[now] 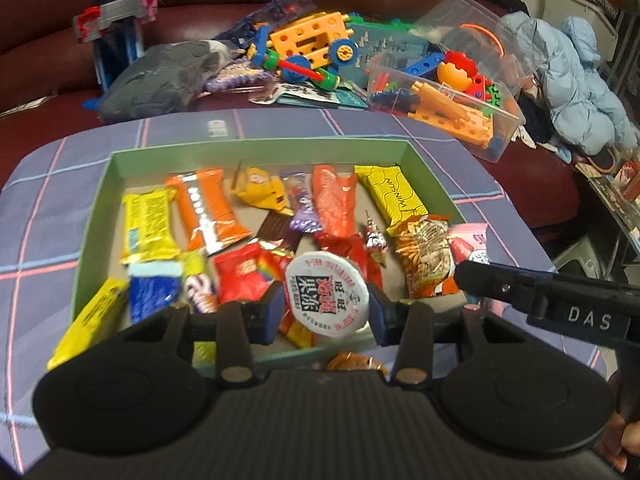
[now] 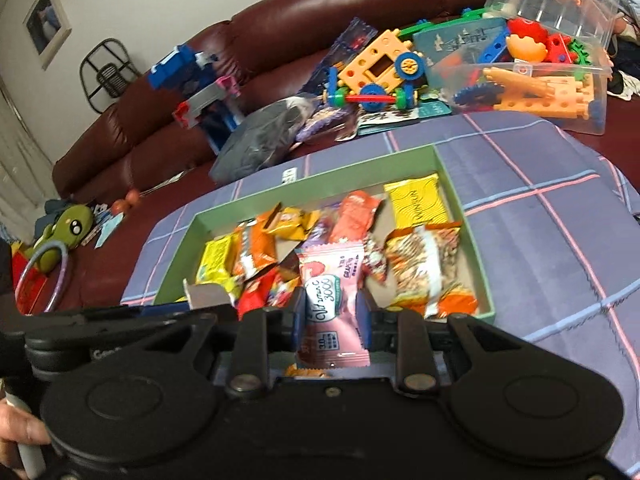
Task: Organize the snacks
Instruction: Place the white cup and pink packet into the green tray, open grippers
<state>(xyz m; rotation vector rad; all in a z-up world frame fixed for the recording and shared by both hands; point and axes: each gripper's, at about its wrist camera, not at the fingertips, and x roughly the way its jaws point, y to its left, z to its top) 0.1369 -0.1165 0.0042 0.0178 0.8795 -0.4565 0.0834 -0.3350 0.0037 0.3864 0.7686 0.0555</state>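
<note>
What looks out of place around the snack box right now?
One orange snack lies outside the green box, just before its near wall, under the left gripper. Inside, packets are heaped and overlapping, not in rows. Nothing looks spilled or torn.

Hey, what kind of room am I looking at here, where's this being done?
Most likely a home living room. A dark red leather sofa runs along the wall, toys and a clear toy bin are strewn over it, and a framed picture hangs on the wall.
</note>
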